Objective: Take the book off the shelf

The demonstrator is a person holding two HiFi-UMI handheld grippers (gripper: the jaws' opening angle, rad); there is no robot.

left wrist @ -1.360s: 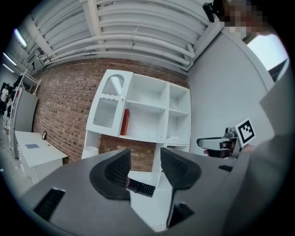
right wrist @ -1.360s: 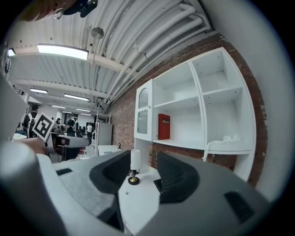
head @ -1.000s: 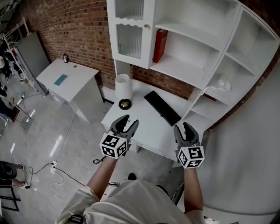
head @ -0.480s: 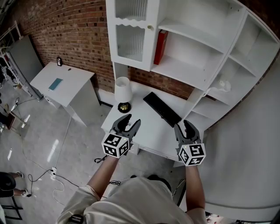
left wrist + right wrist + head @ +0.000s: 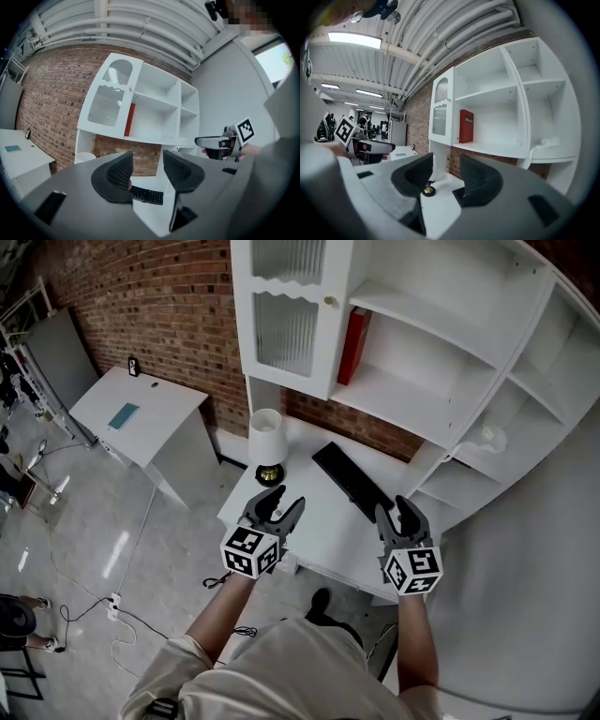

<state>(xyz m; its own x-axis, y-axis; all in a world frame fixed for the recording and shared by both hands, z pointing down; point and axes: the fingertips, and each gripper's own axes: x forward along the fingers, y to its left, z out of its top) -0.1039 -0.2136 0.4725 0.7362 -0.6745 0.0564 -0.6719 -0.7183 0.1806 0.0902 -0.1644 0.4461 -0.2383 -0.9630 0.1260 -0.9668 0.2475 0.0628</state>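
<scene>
Looking down now: a pale cream shirt (image 5: 281,673) with short sleeves (image 5: 184,652). The left gripper (image 5: 281,502) and right gripper (image 5: 397,512) are both dark grey, with two curved, beak-like jaws lined with ribbed black pads (image 5: 120,171). Each carries a white cube (image 5: 248,552) printed with black square markers. One dark shoe (image 5: 319,600) peeks out below.

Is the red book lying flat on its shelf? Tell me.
No, the red book stands upright on the shelf beside the cabinet.
</scene>
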